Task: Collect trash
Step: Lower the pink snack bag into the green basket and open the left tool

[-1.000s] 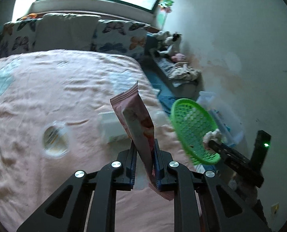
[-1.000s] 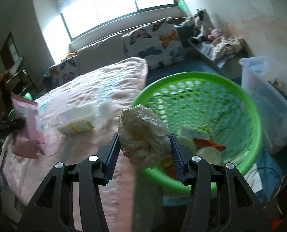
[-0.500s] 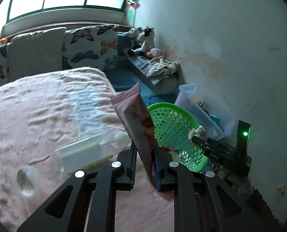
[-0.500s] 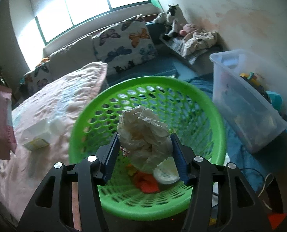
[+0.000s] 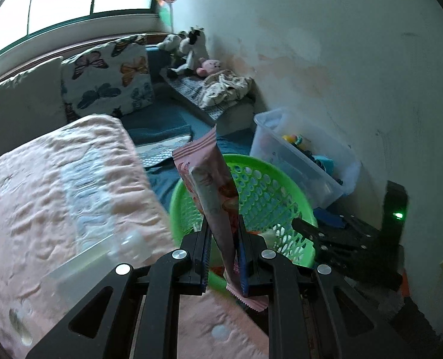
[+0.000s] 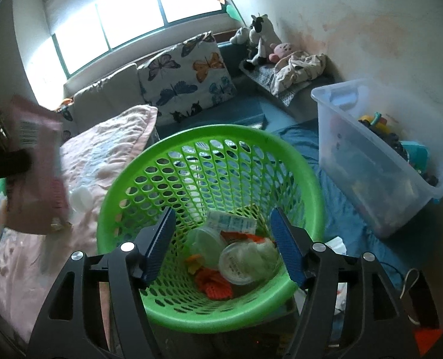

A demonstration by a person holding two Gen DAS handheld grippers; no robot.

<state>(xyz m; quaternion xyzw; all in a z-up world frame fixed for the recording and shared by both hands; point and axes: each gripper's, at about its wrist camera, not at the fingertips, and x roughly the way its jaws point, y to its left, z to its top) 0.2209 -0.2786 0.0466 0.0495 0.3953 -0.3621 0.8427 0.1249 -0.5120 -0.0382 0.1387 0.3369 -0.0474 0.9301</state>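
Now my right gripper [image 6: 221,239] hangs over the green basket [image 6: 308,179], jaws opening with nothing between them. Inside the basket lie lids, orange scraps and a wrapper. My left gripper [image 5: 223,257] pinches the pink snack packet [image 5: 212,185] upright, just beside the basket's rim, above the pink bedspread [image 5: 42,194].

Left fingers [image 5: 223,254] clamped, right fingers [image 6: 158,239] opening
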